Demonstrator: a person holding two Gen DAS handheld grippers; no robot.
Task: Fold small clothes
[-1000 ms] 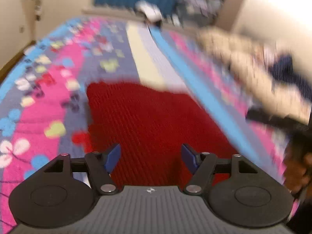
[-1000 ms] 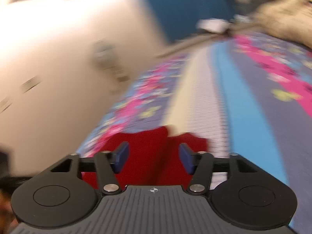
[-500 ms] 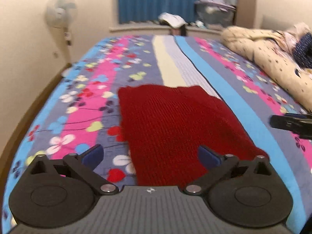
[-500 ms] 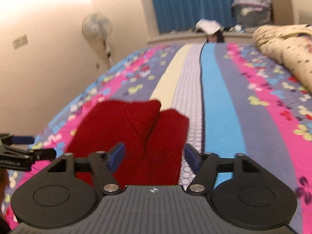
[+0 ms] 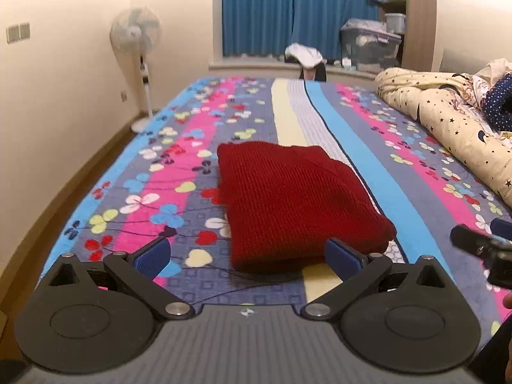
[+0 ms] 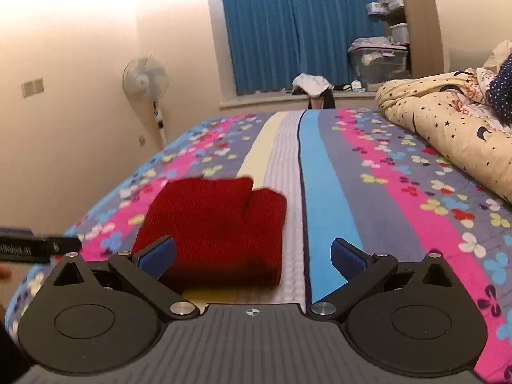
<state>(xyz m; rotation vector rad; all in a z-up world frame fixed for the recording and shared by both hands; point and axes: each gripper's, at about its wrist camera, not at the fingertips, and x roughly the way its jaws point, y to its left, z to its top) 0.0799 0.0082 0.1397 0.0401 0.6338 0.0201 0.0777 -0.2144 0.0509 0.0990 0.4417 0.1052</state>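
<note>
Sweater point(image 5: 297, 201), red, folded flat near the bed's point(image 5: 368, 172) front edge; left gripper point(image 5: 248, 256) and right gripper point(image 6: 252, 256) hover clear, fingers spread and empty, seemingly finished.

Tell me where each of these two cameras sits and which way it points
Left wrist: rides the left hand-held gripper, looking along its open fingers over the bed at the folded red knit; the right hand-held gripper pokes in at the right edge.
Right wrist: rides the right hand-held gripper, fingers open, facing the same way, red knit left of centre; the left hand-held gripper's tip shows at the left edge.
Shared: knit, bed, standing fan, blue curtain, star-print quilt.
</note>
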